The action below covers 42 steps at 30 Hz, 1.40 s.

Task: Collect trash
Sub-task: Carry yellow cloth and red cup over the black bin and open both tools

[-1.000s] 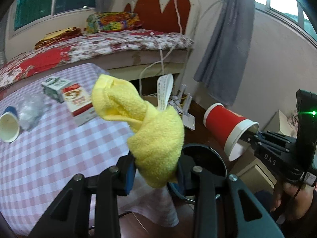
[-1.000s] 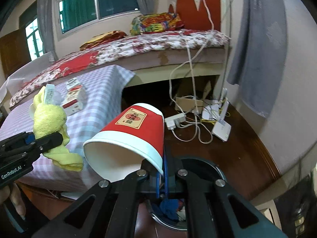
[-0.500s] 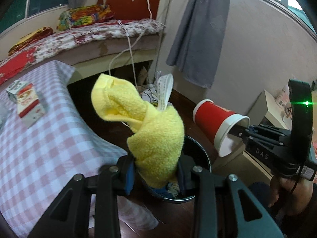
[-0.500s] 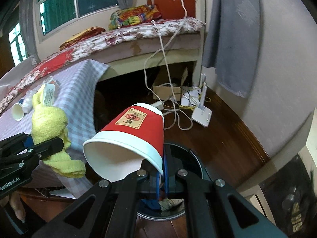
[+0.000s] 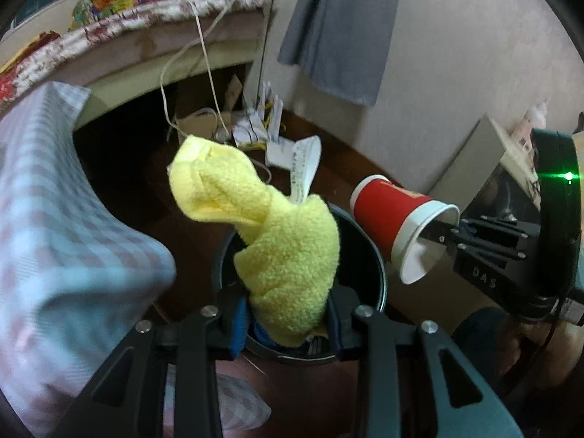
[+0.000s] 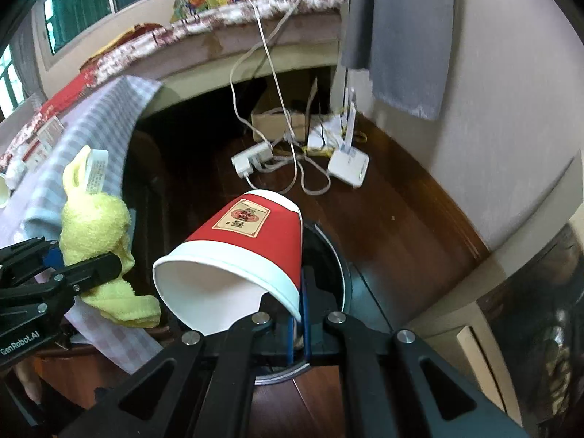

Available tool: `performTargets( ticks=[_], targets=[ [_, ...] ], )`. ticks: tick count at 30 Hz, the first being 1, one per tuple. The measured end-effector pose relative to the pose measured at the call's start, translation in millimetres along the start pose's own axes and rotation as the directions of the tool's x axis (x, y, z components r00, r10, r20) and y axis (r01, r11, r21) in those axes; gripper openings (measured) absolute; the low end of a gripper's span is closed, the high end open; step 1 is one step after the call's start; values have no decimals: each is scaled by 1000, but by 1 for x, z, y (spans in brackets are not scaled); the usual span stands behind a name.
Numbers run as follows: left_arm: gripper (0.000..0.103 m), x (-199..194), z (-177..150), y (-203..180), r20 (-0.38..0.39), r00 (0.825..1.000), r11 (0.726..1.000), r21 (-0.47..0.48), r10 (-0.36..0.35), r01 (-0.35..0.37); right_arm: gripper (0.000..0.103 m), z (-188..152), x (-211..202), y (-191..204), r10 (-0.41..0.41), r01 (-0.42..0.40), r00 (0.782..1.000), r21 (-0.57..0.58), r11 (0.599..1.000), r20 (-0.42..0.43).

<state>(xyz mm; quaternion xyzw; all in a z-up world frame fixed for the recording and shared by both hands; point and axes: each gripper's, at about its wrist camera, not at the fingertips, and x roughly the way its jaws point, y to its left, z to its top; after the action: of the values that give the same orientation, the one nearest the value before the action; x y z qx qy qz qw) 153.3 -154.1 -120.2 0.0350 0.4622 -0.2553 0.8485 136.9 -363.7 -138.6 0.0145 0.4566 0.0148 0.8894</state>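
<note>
Above the dark bin (image 5: 368, 255), left tongs (image 5: 288, 314) clamp the yellow cloth (image 5: 292, 255) (white tag up), right tongs (image 6: 299, 325) pinch the red cup's (image 6: 252, 244) rim.

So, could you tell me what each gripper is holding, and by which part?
Left gripper: yellow cloth, by its lower bunched end. Right gripper: red paper cup, by its rim wall.

A dark round bin (image 5: 376, 255) stands open on the wooden floor (image 6: 394, 226). The checked cloth of the desk (image 5: 73, 237) hangs close on its left. Tangled cables (image 6: 292, 168) and a white router (image 6: 348, 169) clutter the floor beyond.
</note>
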Motion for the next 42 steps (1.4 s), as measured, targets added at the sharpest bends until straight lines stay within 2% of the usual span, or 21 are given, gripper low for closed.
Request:
performTargets(
  ticks=[8,12,14,15,16,17,18,20,21,22,24,26,34,42],
  targets=[
    [36,51,-12,7,-120,993,1000,-17,-16,14,4,-16,45,-5,22,-24,994,-23,999,-105],
    [39,64,-16,7,-148,989,999,-24,-24,21,4,-23,68,-4,16,-22,988,-37,999,-154],
    [46,71,-17,5,-170,985,999,-21,-31,27,4,-25,73,-4,21,-28,986,-43,999,-167],
    [61,77,-18,4,-194,980,999,-20,-29,26,4,-26,78,-3,20,-32,983,-60,998,-181],
    [79,81,-17,5,-205,979,1000,-15,-7,4,6,-29,87,0,-19,-2,978,-100,995,-209],
    [86,84,-18,5,-209,977,999,-3,36,-38,28,-31,93,0,-51,23,972,-122,992,-231],
    [93,84,-19,5,-206,976,998,5,63,-63,61,-34,100,-3,-74,43,964,-124,991,-254],
    [95,83,-21,5,-212,975,997,6,71,-72,80,-39,102,-10,-115,88,960,-115,990,-257],
    [97,83,-23,5,-217,973,997,8,76,-76,80,-41,99,-12,-152,123,958,-128,984,-244],
    [97,81,-24,4,-214,973,997,14,81,-80,82,-41,97,-14,-155,127,959,-129,983,-237],
    [98,77,-26,2,-195,975,995,30,102,-98,103,-44,92,-19,-165,141,957,-113,984,-237],
    [98,74,-27,1,-196,975,994,28,106,-103,103,-46,88,-20,-169,146,959,-114,983,-228],
    [99,47,-20,-5,-114,987,994,32,111,-108,103,-39,53,-16,-166,153,974,-95,984,-156],
    [99,21,-14,-7,-49,991,992,17,125,-124,103,-28,22,-6,-157,148,982,-89,985,-104]
  ],
)
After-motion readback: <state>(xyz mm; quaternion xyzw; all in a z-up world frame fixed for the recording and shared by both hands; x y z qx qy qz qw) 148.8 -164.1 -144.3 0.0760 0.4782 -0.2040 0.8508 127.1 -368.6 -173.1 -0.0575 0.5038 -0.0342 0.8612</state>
